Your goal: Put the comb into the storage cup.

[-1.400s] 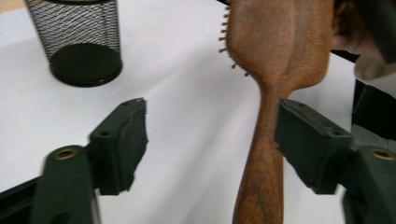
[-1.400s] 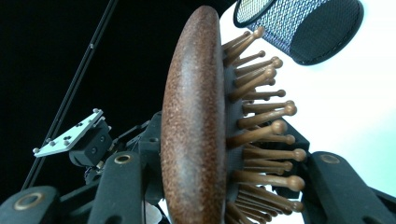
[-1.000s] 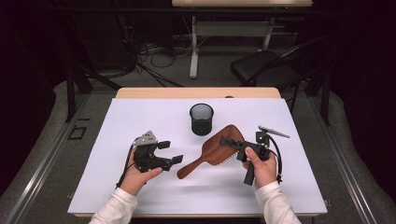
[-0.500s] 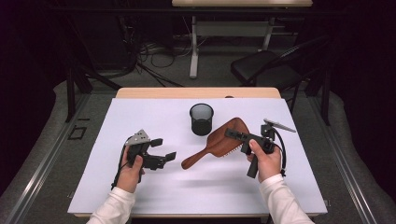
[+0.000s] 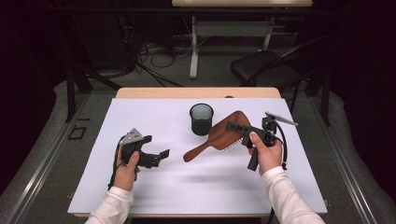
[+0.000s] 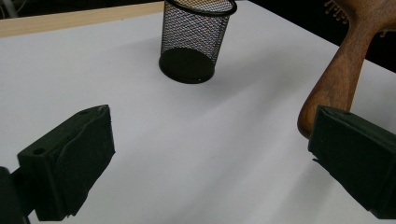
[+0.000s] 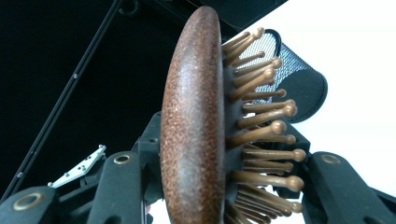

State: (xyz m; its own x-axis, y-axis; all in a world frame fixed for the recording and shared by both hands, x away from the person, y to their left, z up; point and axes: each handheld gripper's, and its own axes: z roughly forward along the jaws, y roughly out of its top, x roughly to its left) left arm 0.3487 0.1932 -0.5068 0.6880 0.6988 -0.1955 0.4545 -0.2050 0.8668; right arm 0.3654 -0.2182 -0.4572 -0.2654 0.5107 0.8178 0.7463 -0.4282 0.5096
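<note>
Here the right gripper (image 5: pixel 236 127) pinches the head of a wooden hairbrush (image 5: pixel 219 137), one jaw against the smooth brown back and the other against the bristle side, as the right gripper view shows with the brush (image 7: pixel 194 126) standing edge-on between the jaws. In the high view the brush is tilted, its head raised in the grip and its handle sloping down toward the middle of the white table (image 5: pixel 154 112). A black mesh cup (image 5: pixel 201 119) stands upright just beside the brush head, on the side away from the person, and is the nearest thing in its way. The left gripper (image 5: pixel 159 156) hovers over the table well apart from the cup, its jaws having just been opening and now spread wide with nothing between them. In the left gripper view the brush handle (image 6: pixel 343 74) ends just beside one jaw, with the cup (image 6: pixel 196 39) farther ahead.
</note>
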